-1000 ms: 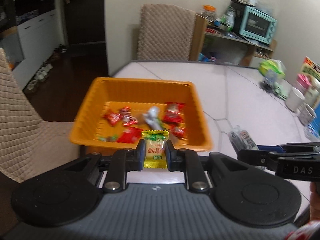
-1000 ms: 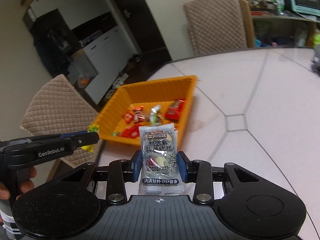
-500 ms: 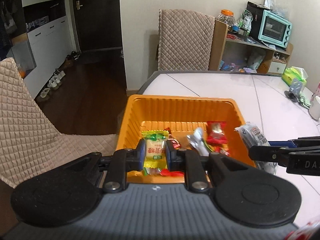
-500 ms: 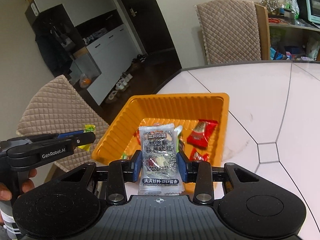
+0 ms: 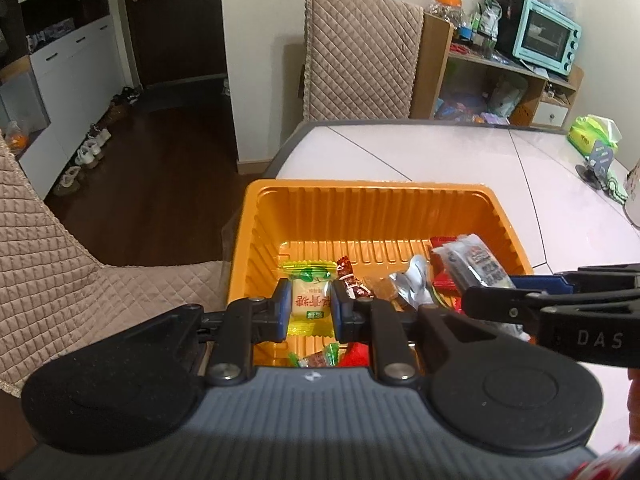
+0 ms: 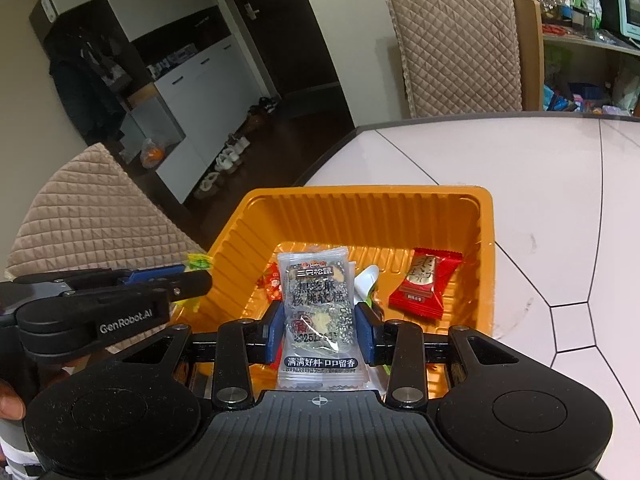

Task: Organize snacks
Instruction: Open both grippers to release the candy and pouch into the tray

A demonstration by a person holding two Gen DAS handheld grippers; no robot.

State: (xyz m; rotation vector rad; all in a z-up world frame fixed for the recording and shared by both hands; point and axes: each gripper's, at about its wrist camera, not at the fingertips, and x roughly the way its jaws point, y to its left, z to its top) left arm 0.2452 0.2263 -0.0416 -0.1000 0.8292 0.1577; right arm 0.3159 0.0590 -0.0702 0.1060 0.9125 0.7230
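Note:
An orange tray (image 5: 372, 204) sits at the near left corner of the white table (image 5: 440, 152) and holds several wrapped snacks. My left gripper (image 5: 310, 306) is shut on a yellow-green candy packet (image 5: 309, 300) and holds it over the tray's near left part. My right gripper (image 6: 320, 326) is shut on a clear black-sesame cake packet (image 6: 318, 312) and holds it over the tray (image 6: 360, 208). A red packet (image 6: 426, 282) lies at the tray's right side. The right gripper also shows in the left wrist view (image 5: 496, 284), with its packet (image 5: 474, 262).
Quilted beige chairs stand at the left (image 5: 48, 248) and behind the table (image 5: 360, 52). A shelf with a mint toaster oven (image 5: 546, 38) is at the back right. A green tissue pack (image 5: 592, 134) and a small stand lie at the table's far right.
Both grippers have moved forward with their packets, from the table in front of the tray to over the tray's inside. Both stay shut.

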